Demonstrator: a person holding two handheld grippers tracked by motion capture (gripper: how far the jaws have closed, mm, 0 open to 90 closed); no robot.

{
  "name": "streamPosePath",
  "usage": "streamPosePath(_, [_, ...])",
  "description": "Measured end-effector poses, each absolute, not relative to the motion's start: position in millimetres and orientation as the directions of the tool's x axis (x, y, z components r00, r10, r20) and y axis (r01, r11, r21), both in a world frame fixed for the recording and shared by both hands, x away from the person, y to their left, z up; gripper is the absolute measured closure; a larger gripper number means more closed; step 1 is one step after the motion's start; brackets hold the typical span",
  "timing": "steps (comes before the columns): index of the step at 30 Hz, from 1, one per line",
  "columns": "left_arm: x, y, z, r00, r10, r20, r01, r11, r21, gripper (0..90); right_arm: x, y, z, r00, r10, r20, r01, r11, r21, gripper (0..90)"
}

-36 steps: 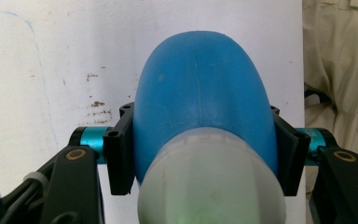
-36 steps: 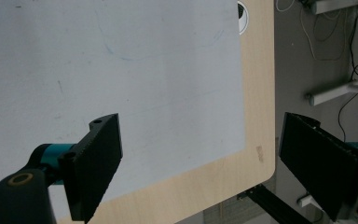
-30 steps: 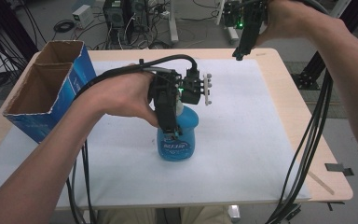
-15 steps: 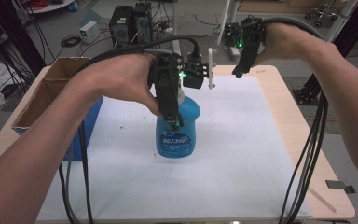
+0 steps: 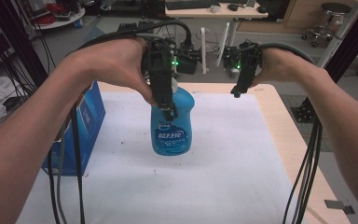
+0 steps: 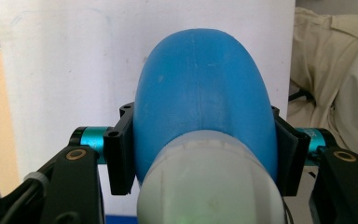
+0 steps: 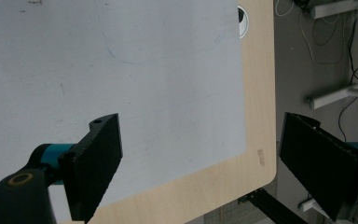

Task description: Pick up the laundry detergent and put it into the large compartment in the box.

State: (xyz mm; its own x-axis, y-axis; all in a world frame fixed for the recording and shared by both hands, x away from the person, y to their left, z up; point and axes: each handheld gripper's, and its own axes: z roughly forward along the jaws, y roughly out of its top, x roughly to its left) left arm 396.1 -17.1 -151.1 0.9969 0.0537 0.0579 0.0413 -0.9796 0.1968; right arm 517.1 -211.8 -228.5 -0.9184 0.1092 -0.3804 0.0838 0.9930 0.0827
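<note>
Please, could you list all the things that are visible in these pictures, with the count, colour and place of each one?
bottle: one, blue with a pale cap, held in the left gripper's jaws above the white mat
white mat: one, white, covering most of the table
table: one, light wood, its edge showing at the right of the mat
box: one, blue, at the left side of the table
desk: one, light top, behind the table in the background
stool: one, dark seat, far right background
left gripper: one, black, shut on the bottle near its cap
right gripper: one, black, open, held over the table's far right part
cables: several, black, trailing from both grippers
</note>
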Motion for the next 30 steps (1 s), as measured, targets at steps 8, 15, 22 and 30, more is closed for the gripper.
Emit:
streamPosePath(8, [400,2,-127,0.990,0.124,0.068,0.107,-0.973,0.206,37.9,517,-211,-229,-0.917,0.107,-0.384,0.080,0.993,0.085,12.6])
streamPosePath(15, [401,26,-113,0.980,0.185,0.072,0.164,-0.959,0.231,38.0,517,-212,-228,-0.916,0.104,-0.387,0.078,0.993,0.083,12.6])
streamPosePath(22, [401,52,-103,0.957,0.269,0.109,0.241,-0.946,0.218,38.0,517,-211,-230,-0.917,0.099,-0.386,0.073,0.994,0.083,12.6])
streamPosePath(30, [407,94,-92,0.921,0.369,0.127,0.335,-0.914,0.229,38.0,516,-210,-231,-0.917,0.099,-0.386,0.070,0.994,0.087,12.6])
